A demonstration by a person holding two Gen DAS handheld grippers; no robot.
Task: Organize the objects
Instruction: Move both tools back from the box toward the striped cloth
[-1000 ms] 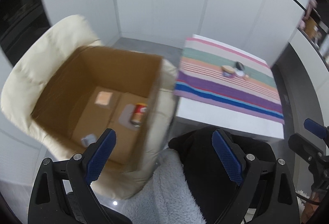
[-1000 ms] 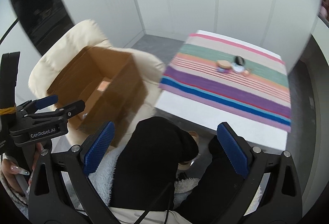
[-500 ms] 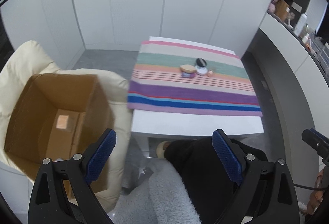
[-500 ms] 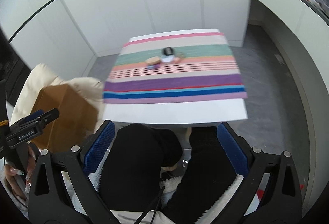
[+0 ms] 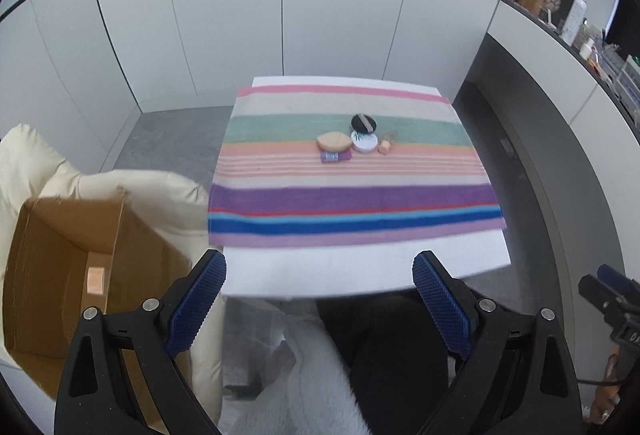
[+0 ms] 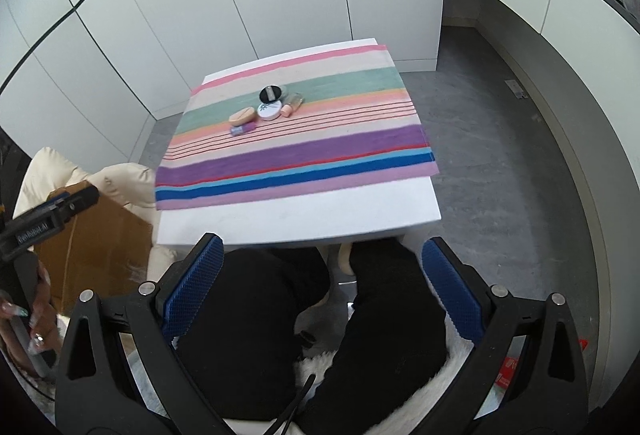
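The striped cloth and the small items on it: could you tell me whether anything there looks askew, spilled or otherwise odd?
Nothing stands out. The striped cloth lies flat on the white table, with no spill visible. The small items sit clustered together near its far end. Both the left gripper and the right gripper are open and empty.

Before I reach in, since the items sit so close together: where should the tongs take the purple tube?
Probably across the middle of the purple tube, coming down from above. It lies flat on the striped cloth, long axis left-right, at the near edge of the cluster. The tan oval piece crowds its far side, so keep the far finger tight to the tube.
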